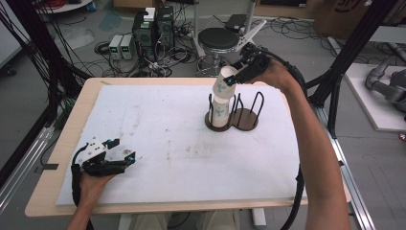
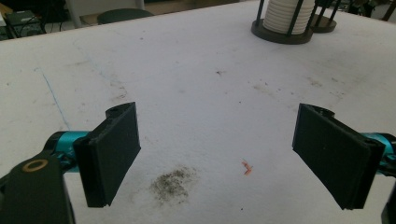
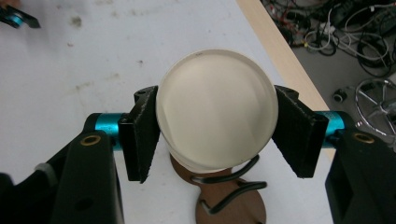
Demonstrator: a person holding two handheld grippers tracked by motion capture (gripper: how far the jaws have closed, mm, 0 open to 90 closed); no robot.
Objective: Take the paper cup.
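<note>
White padding covers the desk [image 1: 143,143]. Your right gripper [image 3: 215,135], jaws clamped on the white paper cup [image 1: 225,82], holds it tilted above the stack in the dark wire-post holder [image 1: 246,120]; it is not yet clear of the posts. Your left gripper [image 1: 125,160] rests, jaws open and empty.

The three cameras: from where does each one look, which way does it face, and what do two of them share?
High view: above the near table edge, looking forward and down; both forearms, left gripper, right gripper shut on a paper cup.
Left gripper view: low over the white mat, along open jaws toward the cup holder.
Right gripper view: looking down on the cup's bottom between its jaws.
Shared: cup holder, in all three.
</note>
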